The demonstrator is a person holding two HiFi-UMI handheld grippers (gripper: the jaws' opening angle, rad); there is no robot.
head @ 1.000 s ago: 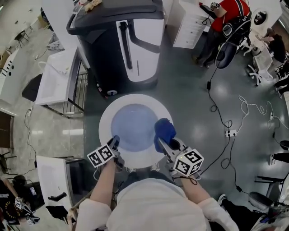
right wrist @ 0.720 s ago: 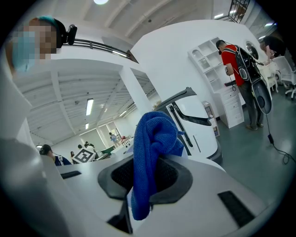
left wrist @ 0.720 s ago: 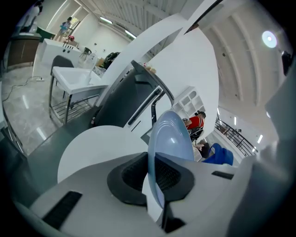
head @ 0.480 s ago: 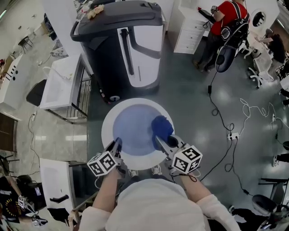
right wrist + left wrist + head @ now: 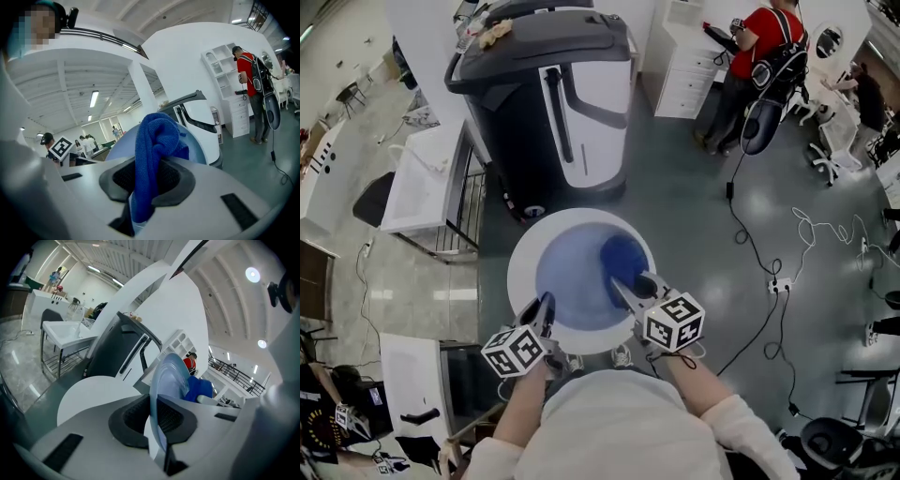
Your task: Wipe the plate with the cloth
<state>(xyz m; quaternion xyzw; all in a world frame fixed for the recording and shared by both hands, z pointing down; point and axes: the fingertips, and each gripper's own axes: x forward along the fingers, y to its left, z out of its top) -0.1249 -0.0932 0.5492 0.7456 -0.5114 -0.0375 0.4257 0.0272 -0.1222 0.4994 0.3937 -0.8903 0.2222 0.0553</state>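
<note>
Pinching one blue plate [image 5: 570, 281] by its near rim, the left gripper [image 5: 546, 304] holds it over one round white table [image 5: 518, 267]; the right gripper [image 5: 625, 284], clamped on one blue cloth [image 5: 623, 255], sets it against the plate's face

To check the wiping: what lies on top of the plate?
The blue cloth, in the right gripper, rests on the right part of the plate. The surface beneath it is covered.
</note>
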